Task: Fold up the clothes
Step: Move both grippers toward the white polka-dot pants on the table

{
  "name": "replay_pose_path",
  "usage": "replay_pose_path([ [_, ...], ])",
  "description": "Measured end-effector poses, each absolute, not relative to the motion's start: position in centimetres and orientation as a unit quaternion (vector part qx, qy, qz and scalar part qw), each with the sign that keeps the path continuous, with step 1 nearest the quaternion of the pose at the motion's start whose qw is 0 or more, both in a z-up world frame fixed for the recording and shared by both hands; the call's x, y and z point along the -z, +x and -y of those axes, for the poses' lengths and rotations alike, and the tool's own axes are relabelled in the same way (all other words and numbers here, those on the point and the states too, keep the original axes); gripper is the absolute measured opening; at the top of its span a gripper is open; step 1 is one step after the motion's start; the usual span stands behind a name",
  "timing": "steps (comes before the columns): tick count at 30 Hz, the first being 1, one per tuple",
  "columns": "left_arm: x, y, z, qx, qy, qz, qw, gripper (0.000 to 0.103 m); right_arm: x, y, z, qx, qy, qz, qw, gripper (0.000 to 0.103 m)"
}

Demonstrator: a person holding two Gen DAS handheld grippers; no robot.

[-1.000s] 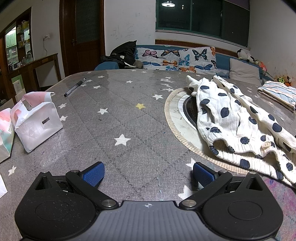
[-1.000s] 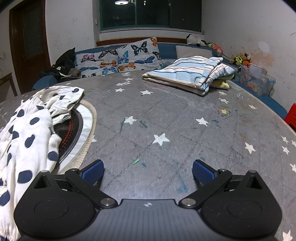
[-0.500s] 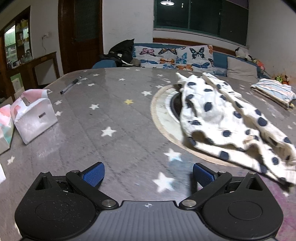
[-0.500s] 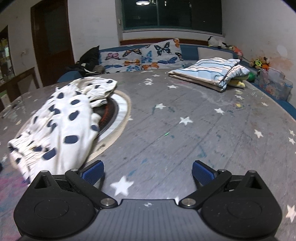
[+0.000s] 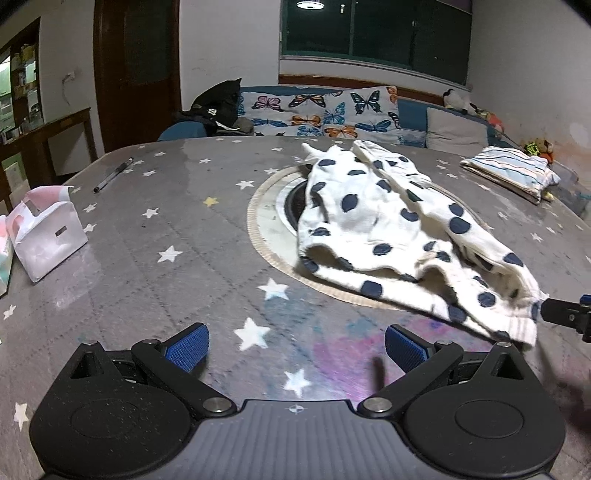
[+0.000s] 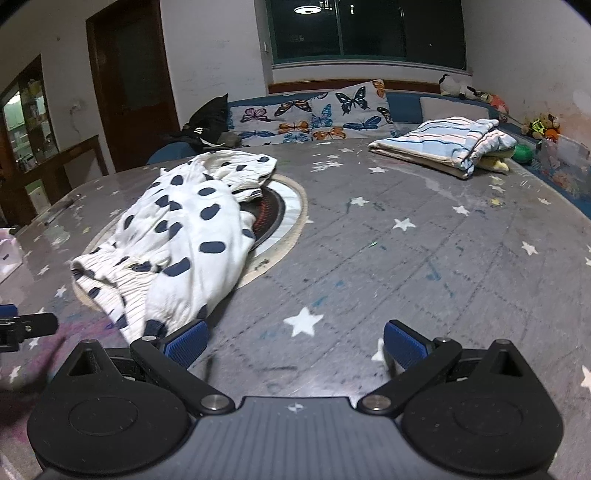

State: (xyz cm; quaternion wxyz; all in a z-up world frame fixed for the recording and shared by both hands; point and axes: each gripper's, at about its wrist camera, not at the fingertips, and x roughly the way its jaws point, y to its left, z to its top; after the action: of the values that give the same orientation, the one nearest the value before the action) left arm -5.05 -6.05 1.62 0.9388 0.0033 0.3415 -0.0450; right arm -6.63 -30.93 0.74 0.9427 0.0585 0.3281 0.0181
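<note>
Left wrist view showed the left claw (image 5: 295,347) spread wide and holding nothing above the grey star-printed surface (image 5: 166,266). The crumpled white garment with navy polka dots (image 5: 388,236) lay ahead across a round beige-rimmed inset (image 5: 255,221). The right claw (image 6: 295,345) gaped equally wide and empty (its left blue pad just beside the garment's hem), well apart from a folded striped cloth (image 6: 443,142).

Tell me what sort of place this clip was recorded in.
Most likely a lived-in family living room at night: a star-print table holding a polka-dot garment and folded striped laundry, a sofa with butterfly cushions behind it, and stuffed toys by a dark window.
</note>
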Motion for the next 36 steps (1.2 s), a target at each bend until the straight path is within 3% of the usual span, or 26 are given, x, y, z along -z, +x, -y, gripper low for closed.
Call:
replay_pose_path([
  [36, -1.9, -6.5, 8.3, 0.062, 0.035, -0.339, 0.938, 0.103, -1.4, -8.8, 28.1, -0.062, 0.051, -0.325, 0.942, 0.1],
])
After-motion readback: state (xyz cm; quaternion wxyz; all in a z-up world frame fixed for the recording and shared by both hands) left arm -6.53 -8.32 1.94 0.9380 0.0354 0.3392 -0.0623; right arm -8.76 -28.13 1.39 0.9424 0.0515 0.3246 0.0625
